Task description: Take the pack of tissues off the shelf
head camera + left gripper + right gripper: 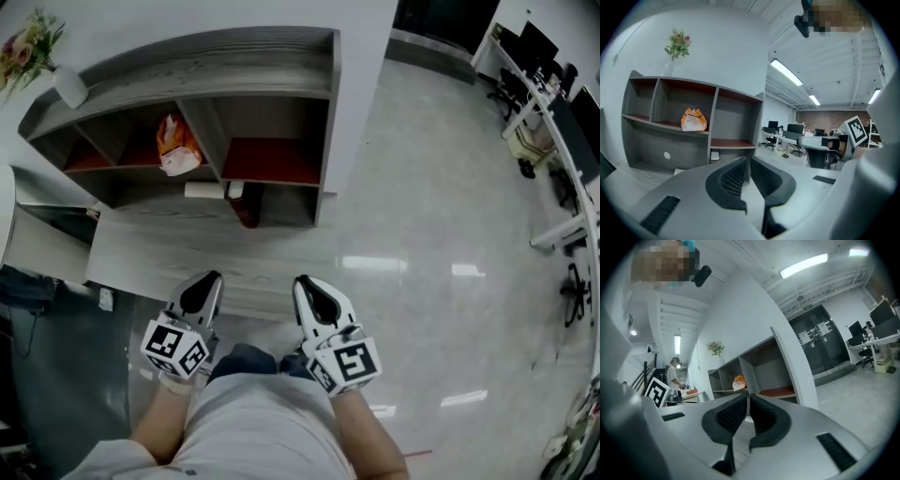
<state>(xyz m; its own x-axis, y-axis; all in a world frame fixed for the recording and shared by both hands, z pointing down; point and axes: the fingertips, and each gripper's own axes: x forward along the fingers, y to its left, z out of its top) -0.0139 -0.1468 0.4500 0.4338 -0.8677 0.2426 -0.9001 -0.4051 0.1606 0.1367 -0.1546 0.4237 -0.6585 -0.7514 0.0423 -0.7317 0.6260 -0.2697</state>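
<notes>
Pack of tissues (176,145): orange-and-white soft bag, upright, middle compartment of shelf (234,56).

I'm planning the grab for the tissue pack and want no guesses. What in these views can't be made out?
- Print on the pack of tissues: too small in every view.
- The pack's back, and how deep it sits in the shelf: left gripper view, hidden by its own front.
- White thing low in the shelf: head view, too small to name.
- Desks at right: head view, cut off by the picture's edge.
</notes>
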